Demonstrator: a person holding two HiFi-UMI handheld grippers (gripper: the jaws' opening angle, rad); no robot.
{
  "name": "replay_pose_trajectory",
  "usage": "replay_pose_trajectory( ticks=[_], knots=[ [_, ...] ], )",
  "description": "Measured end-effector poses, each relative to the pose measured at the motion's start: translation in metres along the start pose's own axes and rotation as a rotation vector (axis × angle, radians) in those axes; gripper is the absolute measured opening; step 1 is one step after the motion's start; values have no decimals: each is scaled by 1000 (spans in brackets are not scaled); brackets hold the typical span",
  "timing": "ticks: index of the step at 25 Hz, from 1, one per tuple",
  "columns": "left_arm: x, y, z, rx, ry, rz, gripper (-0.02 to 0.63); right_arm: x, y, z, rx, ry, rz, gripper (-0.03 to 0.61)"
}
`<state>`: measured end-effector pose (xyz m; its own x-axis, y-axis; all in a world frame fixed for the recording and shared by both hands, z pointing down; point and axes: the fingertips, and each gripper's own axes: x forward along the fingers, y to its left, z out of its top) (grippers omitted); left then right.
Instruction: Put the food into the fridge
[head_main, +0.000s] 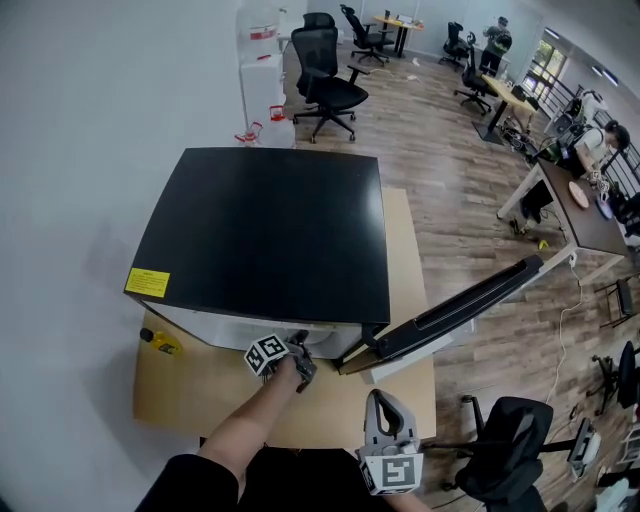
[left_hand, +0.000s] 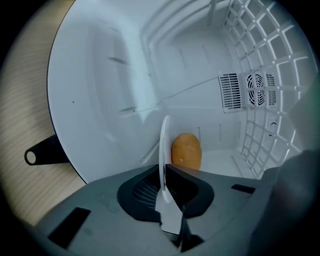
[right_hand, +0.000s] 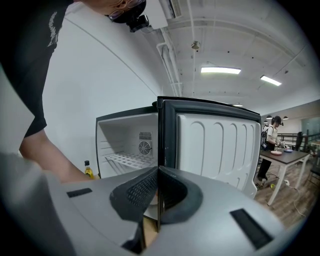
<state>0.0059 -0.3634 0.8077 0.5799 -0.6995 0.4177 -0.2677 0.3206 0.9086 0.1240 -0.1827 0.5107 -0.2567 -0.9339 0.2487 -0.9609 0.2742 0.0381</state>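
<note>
A black mini fridge stands on a wooden table, its door swung open to the right. My left gripper reaches into the fridge opening. In the left gripper view it is shut on the rim of a thin white plate, seen edge-on. An orange-brown oval piece of food sits against the plate, inside the white fridge interior. My right gripper is held near my body, shut with nothing in it, facing the open fridge and its door.
A small yellow oil bottle stands on the table left of the fridge. Inside the fridge are a wire shelf and a fan vent. A black office chair is at my right; desks, chairs and people fill the far right.
</note>
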Motion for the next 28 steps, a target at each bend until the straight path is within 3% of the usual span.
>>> replay_pose_trajectory(
  ticks=[5, 9, 12, 16, 19, 23, 28],
  knots=[
    [3, 1, -1, 107, 23, 85, 31, 3, 6, 9, -57, -37, 13, 60],
    [3, -1, 0, 273, 33, 167, 38, 5, 14, 8, -54, -43, 38, 60],
    [3, -6, -1, 383, 49, 197, 104, 5, 11, 8, -24, -18, 30, 60],
    [5, -13, -4, 443, 45, 186, 153, 3, 7, 7, -10, -26, 20, 60],
    [4, -16, -5, 547, 27, 200, 200, 0, 11, 5, 5, -19, 26, 60],
    [3, -18, 1, 669, 4, 250, 245, -3, 10, 6, 6, -22, 16, 60],
    [4, -10, -2, 837, 63, 360, 279, -8, 10, 2, 14, -6, 10, 60]
  ],
)
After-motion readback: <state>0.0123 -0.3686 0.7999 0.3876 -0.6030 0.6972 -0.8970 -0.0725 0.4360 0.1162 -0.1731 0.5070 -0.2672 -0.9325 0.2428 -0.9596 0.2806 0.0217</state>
